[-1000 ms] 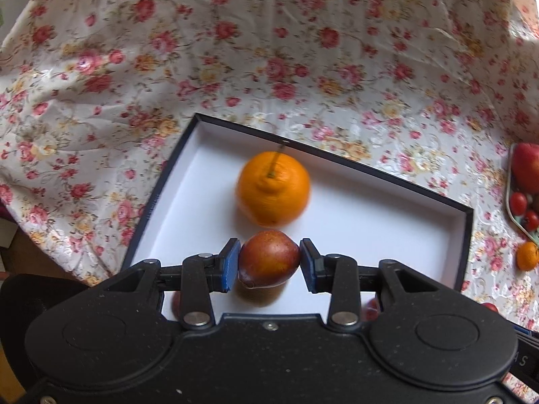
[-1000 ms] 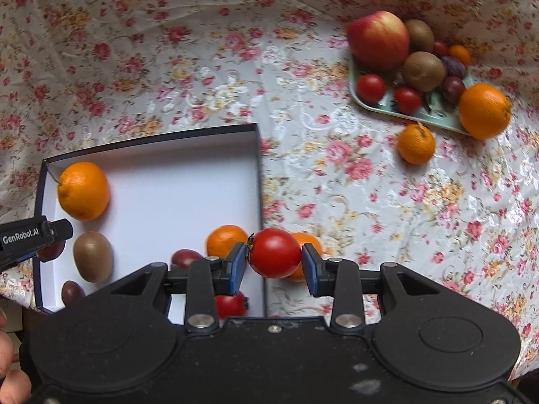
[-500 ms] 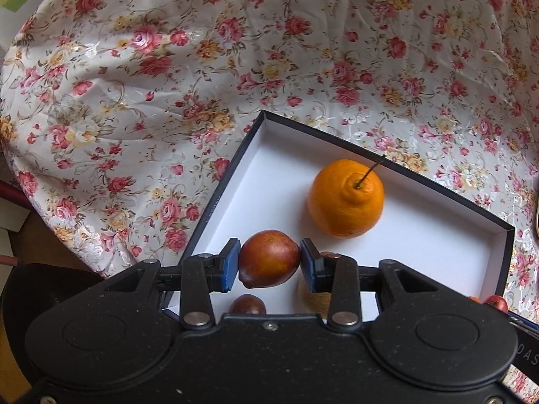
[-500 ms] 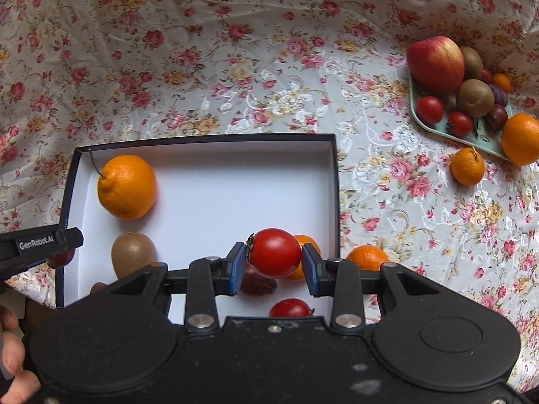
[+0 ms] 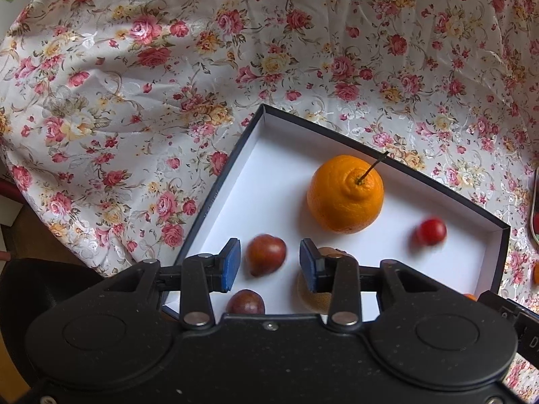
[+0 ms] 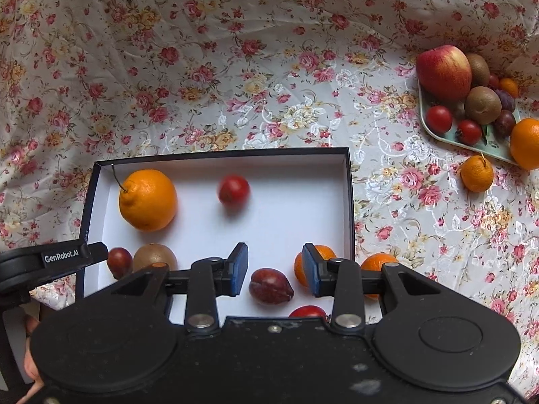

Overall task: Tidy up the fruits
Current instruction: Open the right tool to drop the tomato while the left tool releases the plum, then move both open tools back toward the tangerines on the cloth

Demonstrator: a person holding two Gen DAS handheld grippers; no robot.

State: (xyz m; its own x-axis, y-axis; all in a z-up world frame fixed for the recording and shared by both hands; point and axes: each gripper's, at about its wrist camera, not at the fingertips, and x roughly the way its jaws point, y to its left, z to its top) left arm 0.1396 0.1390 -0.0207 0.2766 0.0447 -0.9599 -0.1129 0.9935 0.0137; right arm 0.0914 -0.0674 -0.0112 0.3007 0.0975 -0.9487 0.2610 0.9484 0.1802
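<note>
Both grippers hang over the box (image 6: 348,202), jaws wide, holding nothing. Left gripper (image 5: 269,266): a plum (image 5: 266,254) sits loose between its pads, blurred, likely just let go. Right gripper (image 6: 274,269): a blurred tomato (image 6: 234,190) lies beyond it beside the big orange (image 6: 148,200). More fruit waits on the tray (image 6: 438,136), well apart.

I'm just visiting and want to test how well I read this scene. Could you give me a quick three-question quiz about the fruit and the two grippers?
1. True or false: the right gripper grips the red tomato.
2. The big orange lies in: A) the box, B) the tray, C) the tablecloth.
3. Fill in: the left gripper is ___.

Key: 1 false; 2 A; 3 open.
</note>
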